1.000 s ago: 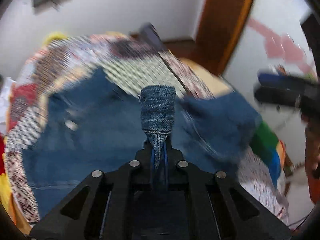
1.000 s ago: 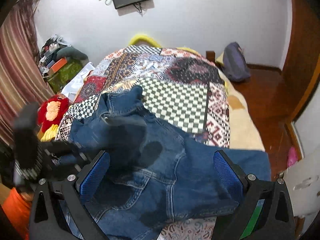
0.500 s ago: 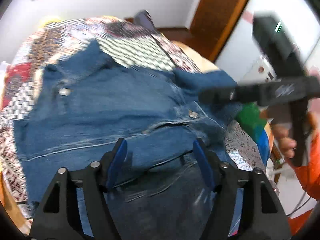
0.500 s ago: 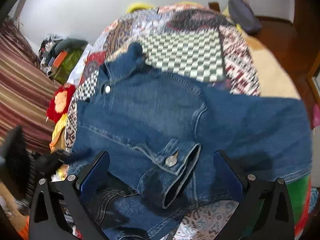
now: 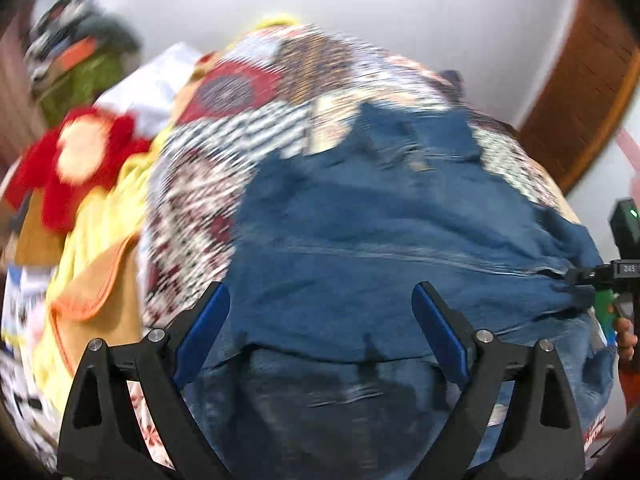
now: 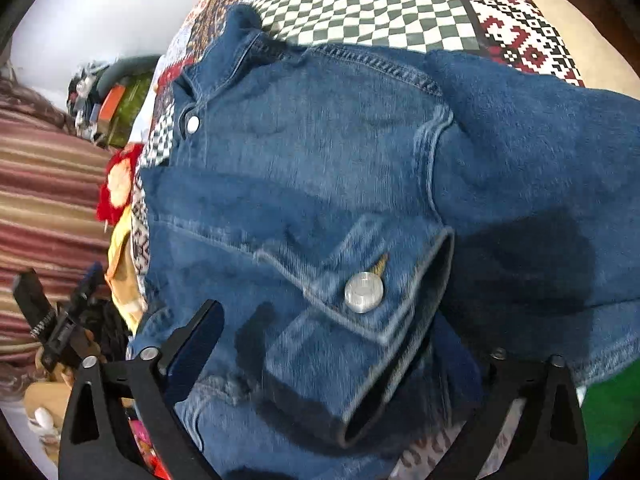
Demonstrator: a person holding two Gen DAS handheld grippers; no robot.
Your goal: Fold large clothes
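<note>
your left gripper (image 5: 320,320) has its jaws spread wide with nothing between them, hovering over the near hem of the blue denim jacket (image 5: 400,240). your right gripper (image 6: 332,344) is also spread wide; the buttoned denim sleeve cuff (image 6: 360,320) lies between its fingers, and its right finger is hidden under the cloth. the jacket lies across the near half of the patterned patchwork bedspread (image 5: 240,120), collar at 12 o'clock. bare quilt shows beyond the collar, and the green-and-white checkered patch (image 6: 380,4) appears sharply only in the right wrist view. at 9 o'clock, off the bed edge, sits a red and yellow plush toy (image 5: 76,156). the left wrist view is motion-blurred, so seams are hard to read. at 3 o'clock there, your right gripper's body is cut off by the frame.
</note>
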